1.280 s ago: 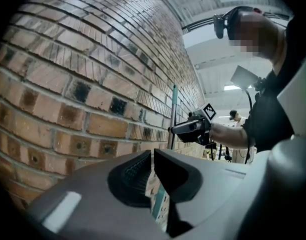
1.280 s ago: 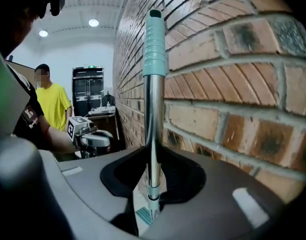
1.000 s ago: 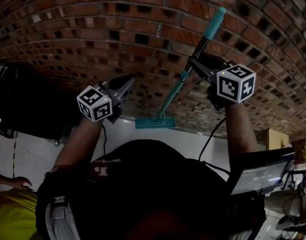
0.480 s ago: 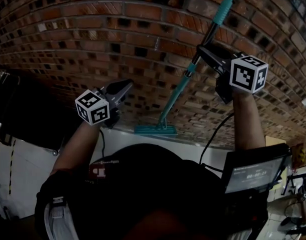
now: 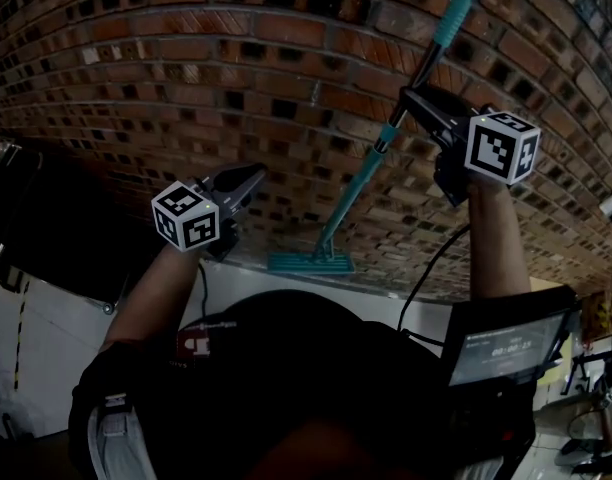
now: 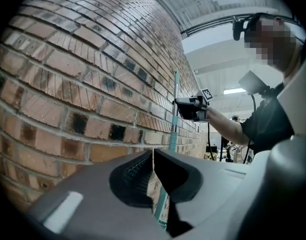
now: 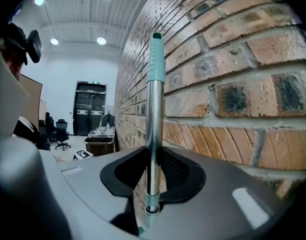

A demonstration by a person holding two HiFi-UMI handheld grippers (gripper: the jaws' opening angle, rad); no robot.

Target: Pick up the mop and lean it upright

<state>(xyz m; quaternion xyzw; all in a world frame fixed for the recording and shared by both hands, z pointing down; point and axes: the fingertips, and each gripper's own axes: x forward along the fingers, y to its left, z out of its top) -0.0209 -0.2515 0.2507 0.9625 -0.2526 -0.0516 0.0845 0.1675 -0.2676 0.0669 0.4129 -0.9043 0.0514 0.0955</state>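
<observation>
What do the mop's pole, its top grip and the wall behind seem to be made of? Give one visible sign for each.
Pole: probably metal with a polished finish; it is silvery and mirrors the light.
Grip: likely plastic or rubber; it is a matt teal sleeve over the pole's end.
Wall: fired brick, rough and mottled, with pale mortar joints.

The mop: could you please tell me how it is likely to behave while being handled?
Probably stiff: the mop runs straight from its flat head to its handle grip though the right gripper clamps only one spot. The bare metal pole may slide in the jaws. Long and thin, it could tip sideways along the brick wall.
</observation>
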